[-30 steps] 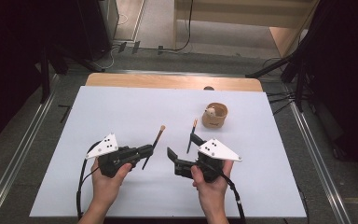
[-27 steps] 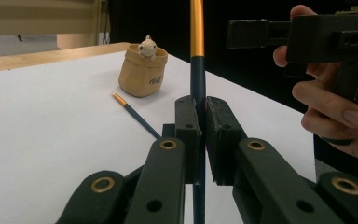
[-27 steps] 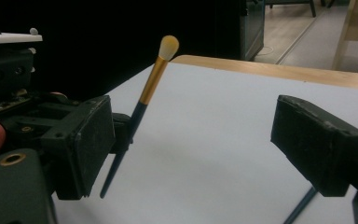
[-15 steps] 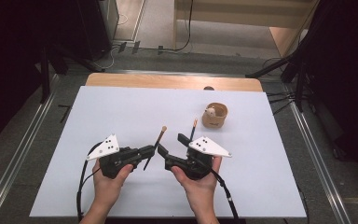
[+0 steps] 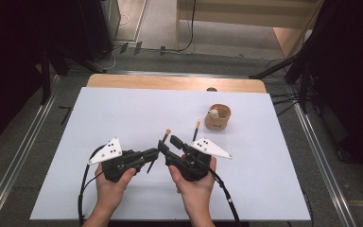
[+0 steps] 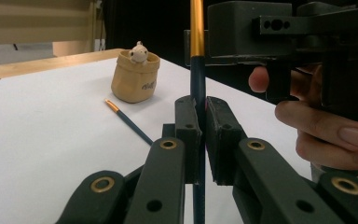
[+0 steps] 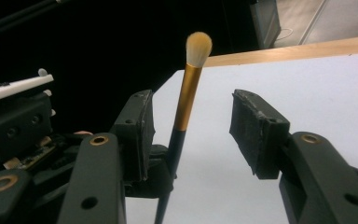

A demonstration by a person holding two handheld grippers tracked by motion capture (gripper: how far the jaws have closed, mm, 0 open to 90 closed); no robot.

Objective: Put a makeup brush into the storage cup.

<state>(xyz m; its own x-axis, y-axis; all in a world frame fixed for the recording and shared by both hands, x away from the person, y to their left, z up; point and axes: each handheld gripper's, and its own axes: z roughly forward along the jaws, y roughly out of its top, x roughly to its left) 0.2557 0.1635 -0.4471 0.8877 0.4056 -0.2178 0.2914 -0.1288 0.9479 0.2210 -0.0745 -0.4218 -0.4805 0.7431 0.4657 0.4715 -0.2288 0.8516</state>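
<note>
left gripper: the black two-jaw left gripper (image 5: pixel 150 154) is clamped tight on the slim makeup brush with dark blue handle, gold ferrule and pale bristle tip (image 7: pixel 186 105); in the left gripper view the handle (image 6: pixel 197 100) stands upright between the pads with no gap showing.
right gripper: the black two-jaw right gripper (image 7: pixel 191 133) is wide open, jaws either side of the brush, nothing held; one pad looks close to the handle, contact unclear.
brush position: lifted off the white table top (image 5: pixel 123 113), near the front centre, between both hands, tip up.
other items: a second thin brush with dark handle and gold ferrule (image 6: pixel 128 121) lies flat on the table, just beside the small tan pot with a little cream figure inside (image 5: pixel 218 117), apart from it.
risk 1: likely handover; if the left lets go before the right closes, the brush drops.
risk 2: right closing off-centre on the thin round handle could tilt or twist it out.
risk 3: the grippers are very close, so the jaws may knock each other.
risk 4: the bristles could get smeared if the grip lands too high.
</note>
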